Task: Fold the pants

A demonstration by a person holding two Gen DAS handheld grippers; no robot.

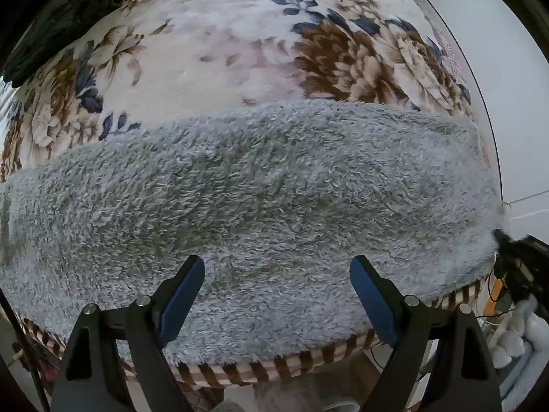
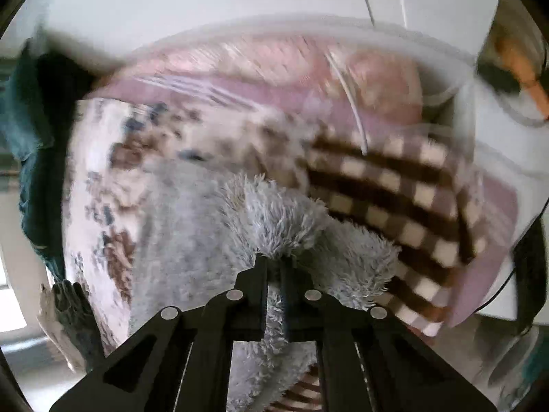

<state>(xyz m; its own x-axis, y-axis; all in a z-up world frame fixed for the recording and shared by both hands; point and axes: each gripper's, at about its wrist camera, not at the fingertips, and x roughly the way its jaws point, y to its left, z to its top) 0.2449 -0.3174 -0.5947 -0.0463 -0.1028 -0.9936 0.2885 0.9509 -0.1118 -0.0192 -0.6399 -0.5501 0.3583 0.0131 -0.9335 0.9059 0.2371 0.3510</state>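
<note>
Above the grey fleece pants (image 1: pixel 260 185), the left gripper (image 1: pixel 277 274) is built of matte black arms with round silver screws and blue pads (image 1: pixel 182 295).

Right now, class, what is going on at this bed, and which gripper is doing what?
A person with two handheld grippers is folding fluffy grey pants spread on a floral blanket. The right gripper is shut on a bunched edge of the pants, which stands up from the blanket at the jaws. The left gripper hangs open above the fabric near the blanket's striped edge, touching nothing. No fold shows yet.
</note>
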